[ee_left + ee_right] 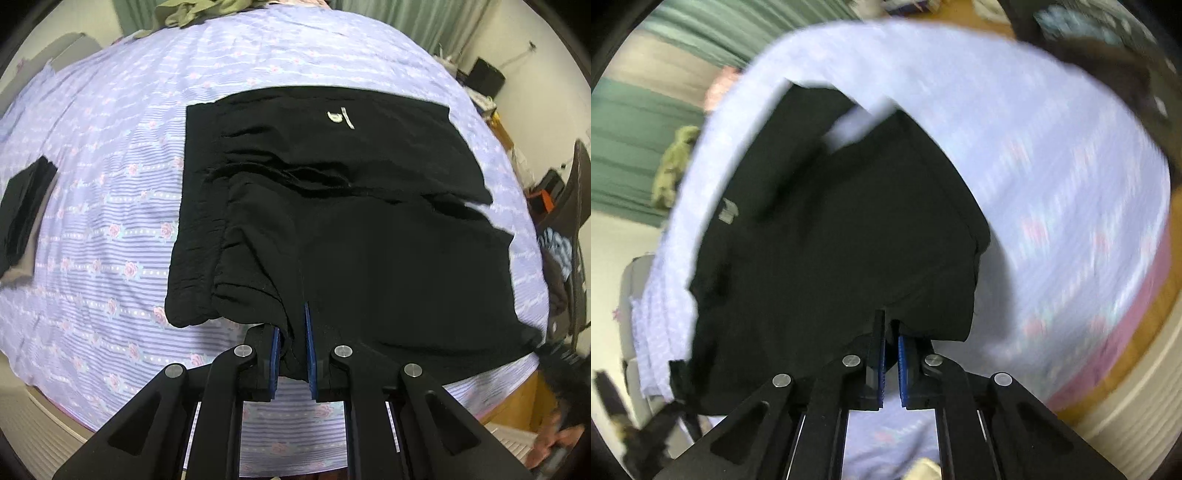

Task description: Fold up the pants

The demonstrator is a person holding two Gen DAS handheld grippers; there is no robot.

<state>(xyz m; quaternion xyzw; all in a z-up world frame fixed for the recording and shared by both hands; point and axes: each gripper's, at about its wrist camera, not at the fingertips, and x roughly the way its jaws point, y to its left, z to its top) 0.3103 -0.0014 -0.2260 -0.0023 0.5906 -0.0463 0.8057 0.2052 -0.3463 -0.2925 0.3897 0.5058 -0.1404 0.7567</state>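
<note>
Both the left gripper (295,334) and right gripper (891,334) are clamped on the black pants' (332,206) near edge, so they're already part-folded on the bed (110,206), more folding left I'd guess.

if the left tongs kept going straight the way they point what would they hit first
The black pants: the left tongs are already shut on their near edge, so more of that fabric comes first, with the striped floral bedsheet likely right beneath.

Left gripper (293,325) pinching the pants (332,206) at their near edge.
Black fabric bunches between the blue pads; the pants lie spread on the striped floral bed (110,221), white label (341,118) far, dark folded cloth (26,214) at left.
</note>
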